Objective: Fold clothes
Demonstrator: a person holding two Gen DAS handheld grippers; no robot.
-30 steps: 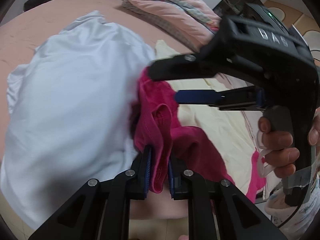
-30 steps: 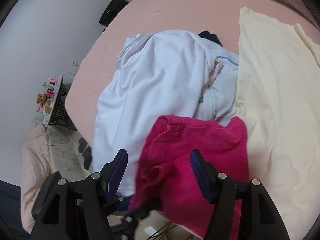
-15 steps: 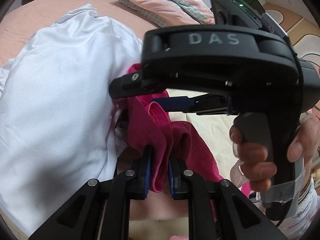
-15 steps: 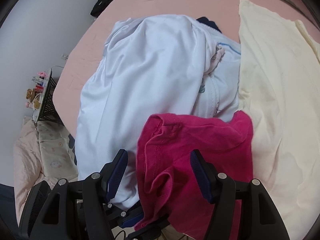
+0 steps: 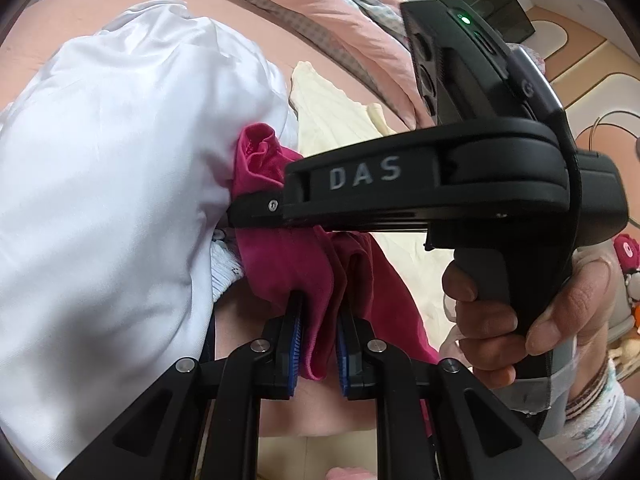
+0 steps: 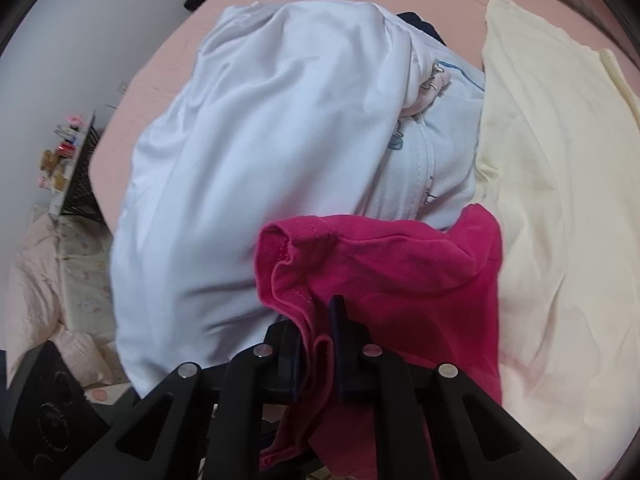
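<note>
A magenta garment (image 6: 392, 268) hangs bunched between both grippers above the bed. In the left wrist view, my left gripper (image 5: 318, 340) is shut on a fold of that magenta garment (image 5: 292, 268). The right gripper's black body and the hand holding it cross that view, reaching into the cloth from the right. In the right wrist view my right gripper (image 6: 316, 340) is shut on the garment's hemmed edge, with cloth pinched between its blue pads. A white shirt (image 6: 256, 152) lies heaped just behind the magenta piece.
A cream garment (image 6: 560, 184) lies spread on the pink bed (image 6: 160, 92) to the right of the pile. Pale blue clothing (image 6: 440, 148) pokes out under the white shirt. A pink quilt (image 5: 332, 12) sits at the far edge. A black rack (image 6: 80, 176) stands beside the bed.
My right gripper came down onto the magenta garment and its jaws went from wide open to shut on the hem. The left gripper kept its hold.
</note>
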